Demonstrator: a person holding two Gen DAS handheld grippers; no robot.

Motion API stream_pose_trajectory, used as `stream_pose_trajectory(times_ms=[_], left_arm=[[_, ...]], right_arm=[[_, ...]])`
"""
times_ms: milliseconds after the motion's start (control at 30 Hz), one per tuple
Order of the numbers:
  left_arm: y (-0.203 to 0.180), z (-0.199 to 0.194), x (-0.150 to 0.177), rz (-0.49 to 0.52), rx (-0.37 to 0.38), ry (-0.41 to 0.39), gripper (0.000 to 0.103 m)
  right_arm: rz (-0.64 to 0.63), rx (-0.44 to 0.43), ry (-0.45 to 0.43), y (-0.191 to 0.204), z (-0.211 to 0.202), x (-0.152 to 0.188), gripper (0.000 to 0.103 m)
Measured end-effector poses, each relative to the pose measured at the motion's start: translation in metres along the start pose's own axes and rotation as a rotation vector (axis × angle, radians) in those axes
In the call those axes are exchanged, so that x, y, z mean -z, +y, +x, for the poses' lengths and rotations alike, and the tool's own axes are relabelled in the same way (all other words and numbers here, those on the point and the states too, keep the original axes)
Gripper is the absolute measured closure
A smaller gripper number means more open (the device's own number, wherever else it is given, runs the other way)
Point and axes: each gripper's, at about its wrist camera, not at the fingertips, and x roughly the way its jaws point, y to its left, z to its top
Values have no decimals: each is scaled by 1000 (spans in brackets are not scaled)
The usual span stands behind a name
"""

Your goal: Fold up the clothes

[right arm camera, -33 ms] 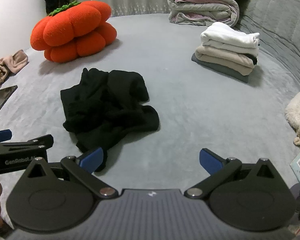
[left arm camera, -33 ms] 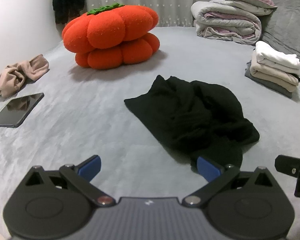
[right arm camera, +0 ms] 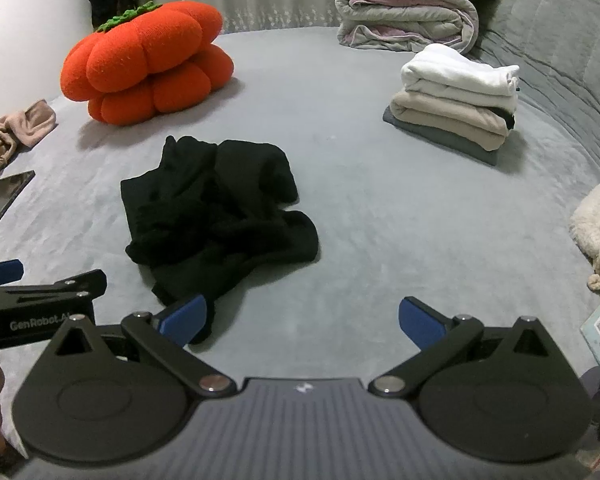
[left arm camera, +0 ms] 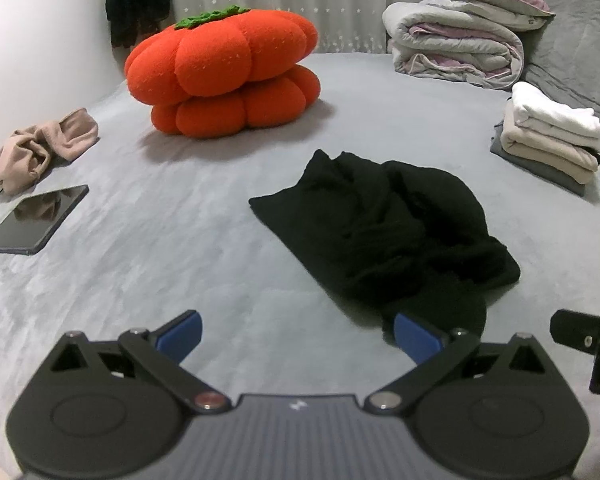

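Blue-padded left gripper [left arm camera: 298, 336] and right gripper [right arm camera: 302, 320] both spread wide, holding nothing; no change from earlier frame. Crumpled black knit garment [right arm camera: 216, 212] lies mid-bed on grey plush bedspread [right arm camera: 360, 216]. Beyond: orange segmented pumpkin cushion [left arm camera: 224, 72], folded clothes stack [right arm camera: 456, 100].

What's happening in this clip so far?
A person holds two grippers over a grey bed, about to fold clothes. The left gripper and right gripper are both open and hold nothing. A crumpled black garment lies unfolded just ahead of them, its near edge close to the fingertips. A stack of folded clothes already sits farther back on the right.
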Motion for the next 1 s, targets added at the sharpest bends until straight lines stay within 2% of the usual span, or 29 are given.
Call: stream_pose_trajectory(times_ms=[1000], left_arm=[[8,3,-3,-1,0,21,0]], right_arm=[[-20,7,4,6,0,0,0]])
